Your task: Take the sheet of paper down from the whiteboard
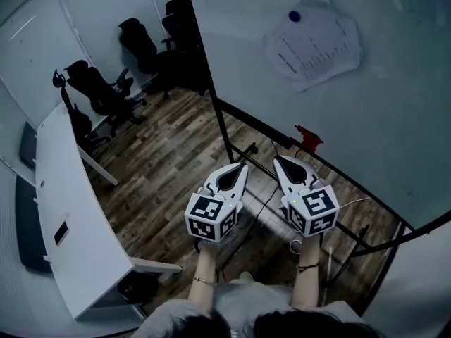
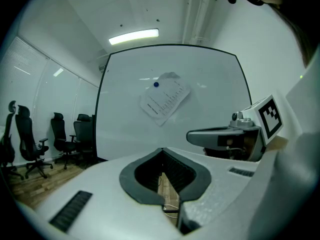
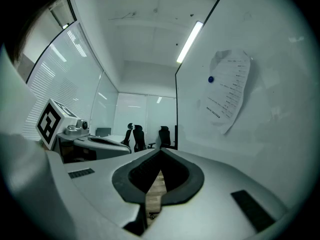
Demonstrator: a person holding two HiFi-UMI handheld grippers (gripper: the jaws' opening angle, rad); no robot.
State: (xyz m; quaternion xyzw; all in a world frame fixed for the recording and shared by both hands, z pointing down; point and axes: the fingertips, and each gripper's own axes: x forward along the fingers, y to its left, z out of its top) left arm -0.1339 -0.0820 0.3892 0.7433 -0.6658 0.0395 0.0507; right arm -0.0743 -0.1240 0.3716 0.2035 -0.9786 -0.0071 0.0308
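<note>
Left claw (image 1: 242, 166) and right claw (image 1: 277, 160) sit closed and empty, low centre. Upper right, the sheet of paper (image 1: 313, 42) hangs on the whiteboard (image 1: 394, 118) under a blue magnet (image 1: 294, 16). Best to open one claw, pinch a loose edge and pull gently.

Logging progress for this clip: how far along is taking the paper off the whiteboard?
Done: nothing; the sheet of paper hangs on the whiteboard under a blue magnet. In hand: nothing; left tongs and right tongs are shut, empty, short of the board. Left: reach, free and lift the sheet.
</note>
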